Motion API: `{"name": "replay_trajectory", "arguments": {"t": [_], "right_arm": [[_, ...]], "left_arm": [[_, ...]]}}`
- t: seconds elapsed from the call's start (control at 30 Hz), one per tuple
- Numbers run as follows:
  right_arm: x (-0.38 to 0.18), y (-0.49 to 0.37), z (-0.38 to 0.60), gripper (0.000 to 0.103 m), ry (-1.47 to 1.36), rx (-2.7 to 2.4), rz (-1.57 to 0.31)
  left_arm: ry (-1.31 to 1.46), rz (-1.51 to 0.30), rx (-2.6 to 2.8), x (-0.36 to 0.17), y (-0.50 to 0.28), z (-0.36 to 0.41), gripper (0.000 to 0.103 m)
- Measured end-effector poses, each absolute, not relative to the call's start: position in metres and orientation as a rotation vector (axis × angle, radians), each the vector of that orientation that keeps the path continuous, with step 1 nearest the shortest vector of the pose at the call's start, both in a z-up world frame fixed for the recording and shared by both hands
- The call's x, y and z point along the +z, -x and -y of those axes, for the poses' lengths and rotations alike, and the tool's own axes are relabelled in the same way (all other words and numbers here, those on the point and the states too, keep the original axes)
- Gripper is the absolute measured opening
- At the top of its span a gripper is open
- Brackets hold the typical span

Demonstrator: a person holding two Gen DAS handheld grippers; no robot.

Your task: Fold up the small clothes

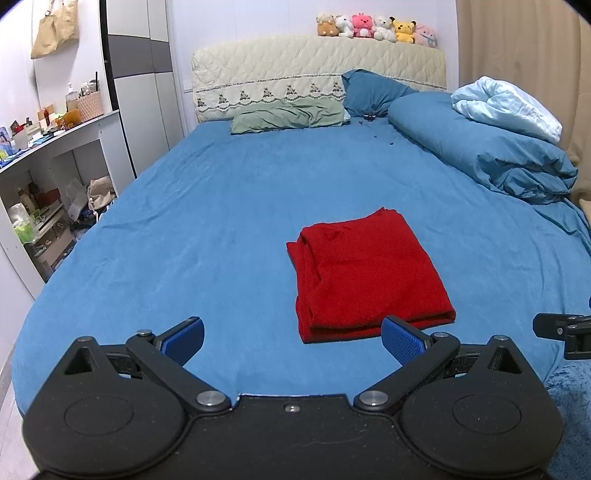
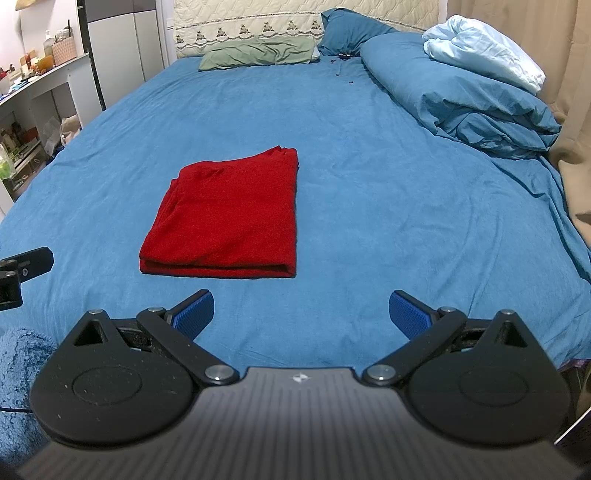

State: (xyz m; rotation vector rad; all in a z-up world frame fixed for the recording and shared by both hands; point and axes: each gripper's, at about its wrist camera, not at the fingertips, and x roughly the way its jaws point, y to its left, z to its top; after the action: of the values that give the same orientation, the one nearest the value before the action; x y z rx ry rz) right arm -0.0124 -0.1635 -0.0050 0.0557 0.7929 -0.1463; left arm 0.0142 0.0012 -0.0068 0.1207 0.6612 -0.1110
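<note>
While the red garment (image 1: 369, 273) lies folded into a flat, layered rectangle on the blue bedsheet (image 1: 221, 206), we hold both tools back from it, nearer the foot of the bed than the garment is; its doubled fold edge faces us, and its looser, slightly ruffled corner points away toward the headboard (image 1: 317, 70). Our left gripper (image 1: 291, 339) hovers just short of the garment's near edge, its blue-padded fingers (image 1: 184, 338) spread wide with nothing between them; from this view the right-hand pad overlaps the garment's near corner, though we cannot tell whether it touches the cloth. Our right gripper (image 2: 301, 314) hangs to the right of the garment and a little nearer than its fold edge, its fingers (image 2: 410, 314) likewise splayed wide and empty; the garment (image 2: 229, 218) sits ahead and to the left of it, apart from both pads. Beyond the garment, a green pillow (image 1: 288, 116) rests against the headboard; to the garment's far right a bunched blue duvet (image 1: 480, 147) carries a pale blue blanket (image 1: 506, 107) on top; a dark blue pillow (image 1: 369, 92) leans between the green pillow and the duvet. Above the headboard, a row of plush toys (image 1: 376, 27) lines the ledge; far to the garment's left stands a white shelf unit (image 1: 55, 147) crowded with small items.
</note>
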Motion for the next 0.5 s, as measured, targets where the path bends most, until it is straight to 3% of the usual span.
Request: {"name": "replay_trajectory", "arguments": {"t": [0.5], "right_arm": [[-0.0049, 0.0128, 0.1632, 0.103, -0.055, -0.146, -0.793]], "left_arm": [[-0.122, -0.659, -0.107, -0.0050, -0.0141, -0.0011, 0.103]]}}
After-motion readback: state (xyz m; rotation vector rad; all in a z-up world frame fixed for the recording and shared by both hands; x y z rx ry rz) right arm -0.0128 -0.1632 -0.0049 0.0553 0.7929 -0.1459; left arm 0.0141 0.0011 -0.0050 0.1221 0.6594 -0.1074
